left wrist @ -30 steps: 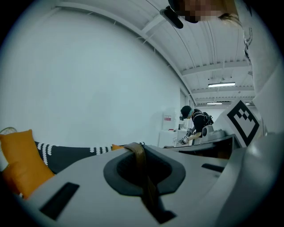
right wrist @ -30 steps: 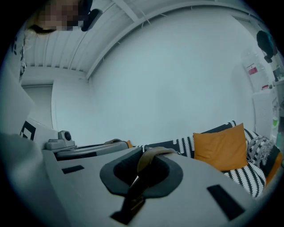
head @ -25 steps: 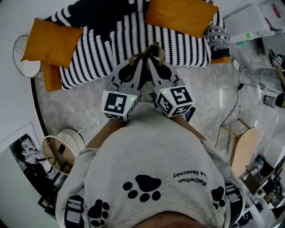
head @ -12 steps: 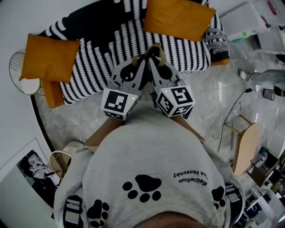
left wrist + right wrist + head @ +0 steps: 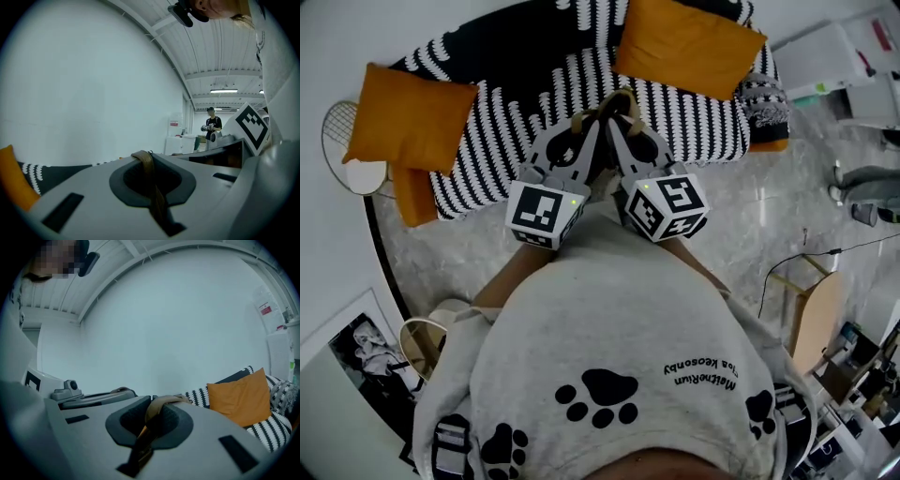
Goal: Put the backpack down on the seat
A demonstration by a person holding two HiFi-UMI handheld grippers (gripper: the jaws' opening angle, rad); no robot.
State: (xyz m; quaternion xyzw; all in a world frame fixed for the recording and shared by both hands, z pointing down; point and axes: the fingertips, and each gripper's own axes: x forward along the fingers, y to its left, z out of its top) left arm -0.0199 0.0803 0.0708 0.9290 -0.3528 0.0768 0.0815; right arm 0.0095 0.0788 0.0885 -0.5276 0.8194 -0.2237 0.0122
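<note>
Tan strap (image 5: 628, 97) over sofa (image 5: 506, 122) edge, floor (image 5: 469, 239) nearside

The only lettering I can half read is on my sweatshirt (image 5: 619, 309), on the near side of the sofa (image 5: 534, 84). It is two short lines of small black print (image 5: 701, 373) by the paw prints, something like "MatneRiun" and "ua Keosonby", though I can't vouch for every letter. Between that print and the sofa, the cube (image 5: 542, 214) on my left gripper (image 5: 584, 127) and the cube (image 5: 667, 208) on my right gripper (image 5: 622, 105) carry black-and-white square codes, no letters. Far beyond the sofa's end, a red-and-white sign (image 5: 174, 123) sits on a white wall and a red label (image 5: 266, 310) on something white. Both are too small to read.
</note>
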